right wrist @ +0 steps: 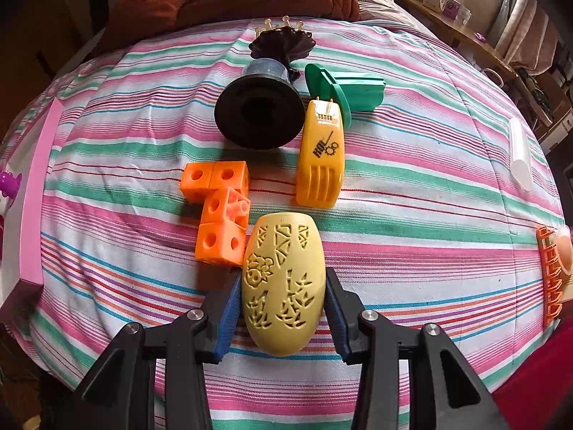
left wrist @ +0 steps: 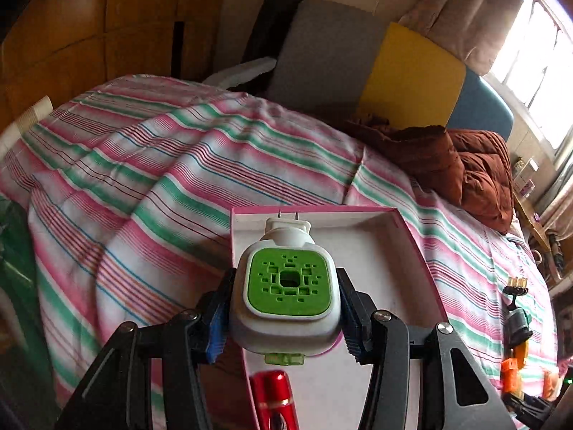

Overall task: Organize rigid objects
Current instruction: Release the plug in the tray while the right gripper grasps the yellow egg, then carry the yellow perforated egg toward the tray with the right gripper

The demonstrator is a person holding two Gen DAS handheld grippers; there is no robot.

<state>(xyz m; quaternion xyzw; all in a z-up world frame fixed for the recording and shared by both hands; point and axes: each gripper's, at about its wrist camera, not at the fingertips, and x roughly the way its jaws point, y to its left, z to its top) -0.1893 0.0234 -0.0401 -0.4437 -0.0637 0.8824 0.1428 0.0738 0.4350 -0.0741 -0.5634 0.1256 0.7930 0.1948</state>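
**A:** While your left gripper (left wrist: pixel 284 317) is clenched on the white plug-in device with the green vent (left wrist: pixel 286 283), look at how it sits: the pads press its rounded sides, and the prongs point away from you toward twelve o'clock, over the pink-rimmed tray (left wrist: pixel 412 236).

**B:** So what could slip?

**A:** That shell is smooth and curved. If you tilt it going down, I think it could squirt out of the pads and land on the tray's rim or on the striped bedspread (left wrist: pixel 161 165) at nine o'clock. A red object (left wrist: pixel 274 394) sits just below it at six o'clock, so a careless drop may knock that too.

**B:** And my right?

**A:** Your right gripper (right wrist: pixel 283 304) straddles the yellow carved oval (right wrist: pixel 283 286). The pads sit right at its flanks, but I cannot tell whether they bite or only bracket it. The orange cube cluster (right wrist: pixel 218 211) lies just beside it at ten o'clock, touching or nearly so. Lift crooked and you may drag the cubes along.

**B:** Anything further out?

**A:** At twelve o'clock lie the yellow clip-like piece (right wrist: pixel 320 154), the black funnel-shaped item (right wrist: pixel 259 111) and the green part (right wrist: pixel 343 87), packed close. The soft bed lets things roll once nudged.
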